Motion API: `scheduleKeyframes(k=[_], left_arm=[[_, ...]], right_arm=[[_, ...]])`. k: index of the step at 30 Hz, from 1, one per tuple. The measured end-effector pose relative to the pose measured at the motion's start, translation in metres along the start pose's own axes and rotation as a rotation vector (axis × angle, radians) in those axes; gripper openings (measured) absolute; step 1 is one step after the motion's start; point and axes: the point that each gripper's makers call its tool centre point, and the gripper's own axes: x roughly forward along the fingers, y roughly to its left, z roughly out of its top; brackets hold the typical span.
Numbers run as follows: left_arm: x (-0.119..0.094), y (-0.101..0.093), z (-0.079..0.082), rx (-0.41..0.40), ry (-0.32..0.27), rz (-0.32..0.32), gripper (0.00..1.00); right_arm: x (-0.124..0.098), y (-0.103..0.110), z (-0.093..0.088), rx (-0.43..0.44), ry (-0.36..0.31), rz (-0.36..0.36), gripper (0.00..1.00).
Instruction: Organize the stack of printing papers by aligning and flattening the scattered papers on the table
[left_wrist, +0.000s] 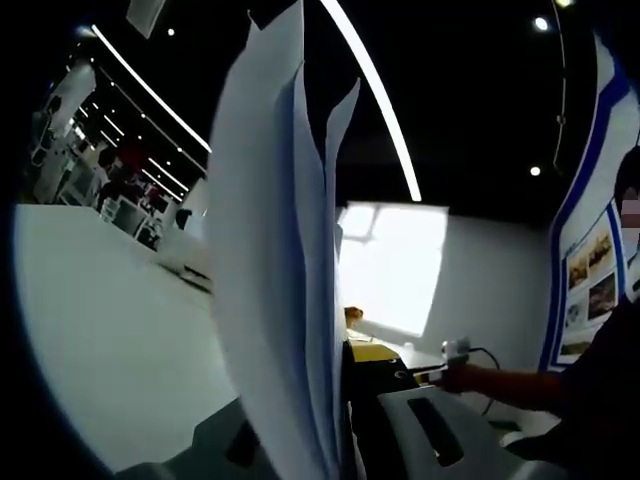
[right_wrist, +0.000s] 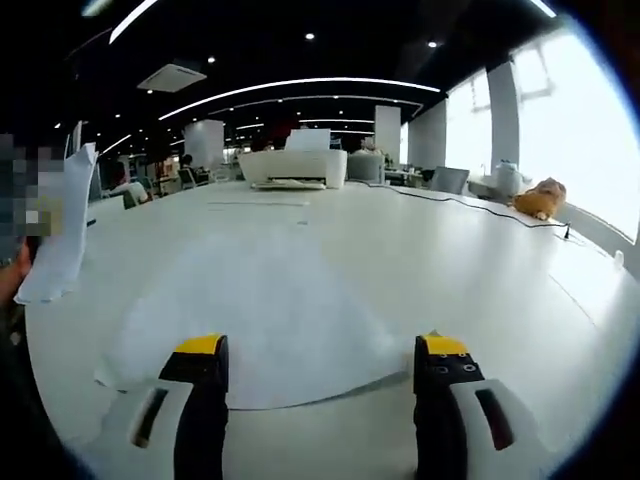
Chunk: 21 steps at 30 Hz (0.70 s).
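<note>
The left gripper (left_wrist: 330, 440) is clamping a sheaf of papers (left_wrist: 285, 250), which is standing upright between its jaws and fanning apart at the top, so by my reading gathering is under way but aligning isn't finished. The right gripper (right_wrist: 320, 400) is hovering with jaws wide apart and nothing in them. Just ahead of it a loose sheet (right_wrist: 260, 320) is lying flat on the white table (right_wrist: 450, 260), one corner curling (that one is left to collect, I'd judge). Farther ahead a white printer (right_wrist: 295, 167) is sitting near the table's far end, under ceiling light strips, in an open office.
</note>
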Motion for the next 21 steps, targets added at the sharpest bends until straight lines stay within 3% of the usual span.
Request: scheduleKeyframes(k=[21], left_arm=[[-0.0004,-0.0027,0.0001,-0.001,-0.006,-0.004,0.06]], right_arm=[[0.0038,0.0104,-0.0021,0.025,-0.004,0.012,0.67]])
